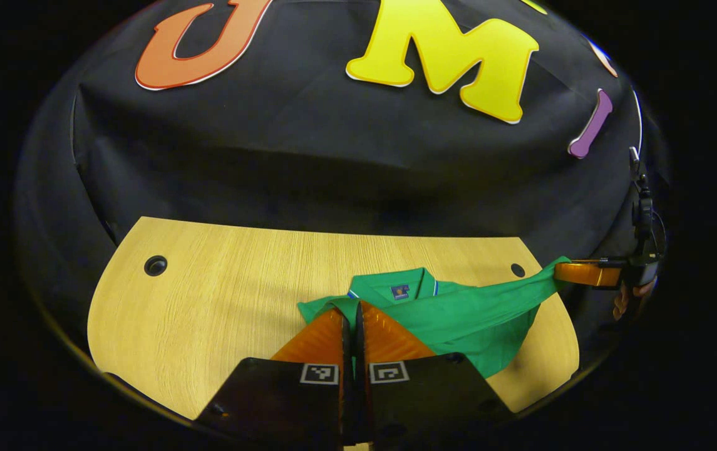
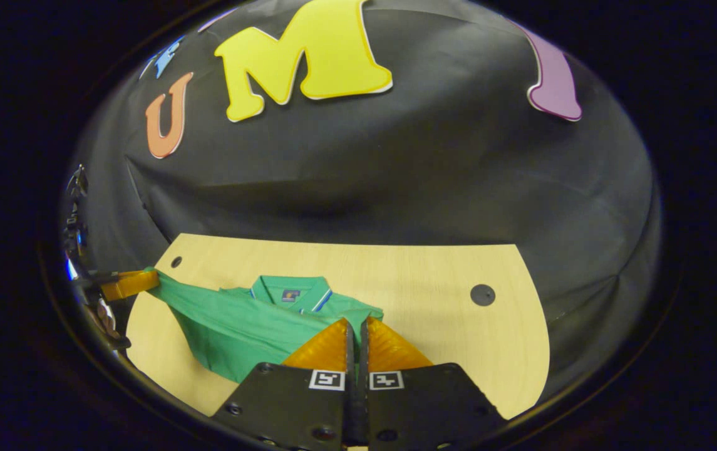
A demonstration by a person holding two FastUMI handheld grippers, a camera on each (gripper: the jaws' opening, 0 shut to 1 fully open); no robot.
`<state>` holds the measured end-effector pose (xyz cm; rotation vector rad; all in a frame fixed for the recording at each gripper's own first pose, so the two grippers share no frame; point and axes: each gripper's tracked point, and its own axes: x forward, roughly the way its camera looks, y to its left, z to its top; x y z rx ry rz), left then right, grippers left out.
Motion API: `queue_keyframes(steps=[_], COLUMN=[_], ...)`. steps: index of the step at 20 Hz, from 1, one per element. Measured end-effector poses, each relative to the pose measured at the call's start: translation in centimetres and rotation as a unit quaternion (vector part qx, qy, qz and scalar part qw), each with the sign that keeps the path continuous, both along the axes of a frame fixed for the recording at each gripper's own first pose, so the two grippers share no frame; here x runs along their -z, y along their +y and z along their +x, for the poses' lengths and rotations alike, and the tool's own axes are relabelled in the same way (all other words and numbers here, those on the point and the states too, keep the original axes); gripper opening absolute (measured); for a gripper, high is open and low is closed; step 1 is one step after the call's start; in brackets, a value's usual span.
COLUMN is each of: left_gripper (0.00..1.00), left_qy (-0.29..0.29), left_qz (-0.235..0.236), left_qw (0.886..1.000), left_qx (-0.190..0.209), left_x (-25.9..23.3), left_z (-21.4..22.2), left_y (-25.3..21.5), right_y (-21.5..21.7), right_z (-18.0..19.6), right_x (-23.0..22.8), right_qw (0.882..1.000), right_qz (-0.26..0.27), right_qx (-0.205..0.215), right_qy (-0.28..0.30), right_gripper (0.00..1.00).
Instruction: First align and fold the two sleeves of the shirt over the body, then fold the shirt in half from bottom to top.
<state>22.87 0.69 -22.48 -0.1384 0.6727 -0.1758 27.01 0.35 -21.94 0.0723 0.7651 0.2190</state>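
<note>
While both of my grippers pinch the green shirt (image 1: 458, 313) at opposite edges, it hangs stretched between them, low over the wooden table (image 1: 208, 300), collar (image 1: 405, 289) on the far side. Left gripper (image 1: 350, 313) and right gripper (image 2: 356, 331) each have their 2 fingers closed on fabric, probably to pull the cloth taut and level before laying it down for sleeve folding.

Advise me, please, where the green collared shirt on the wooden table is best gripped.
The green collared shirt is best pinched at its side tips, from each side: left gripper and right gripper are shut there, cloth stretched between.
</note>
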Motion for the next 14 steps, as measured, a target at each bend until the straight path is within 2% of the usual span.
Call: queue_keyframes(steps=[4, 7, 14], left_gripper=[0.06, 0.05, 0.08], left_qy=[-0.014, -0.023, -0.001], left_qz=[0.006, 0.018, 0.033], left_qw=[1.0, 0.999, 0.999], left_qx=[-0.008, -0.011, -0.042], left_x=[-0.2, 0.1, 4.2], left_z=[3.1, 4.8, 6.4], left_y=[0.4, 0.8, 1.1], right_y=[0.8, 0.9, 1.2], right_z=[2.7, 4.7, 6.5], right_x=[-0.1, -0.1, 4.6], right_qw=[1.0, 1.0, 1.0], right_qz=[0.013, 0.001, -0.01], right_qx=[-0.001, -0.005, -0.006], right_qy=[-0.002, -0.016, 0.0], right_gripper=[0.0, 0.0, 0.0])
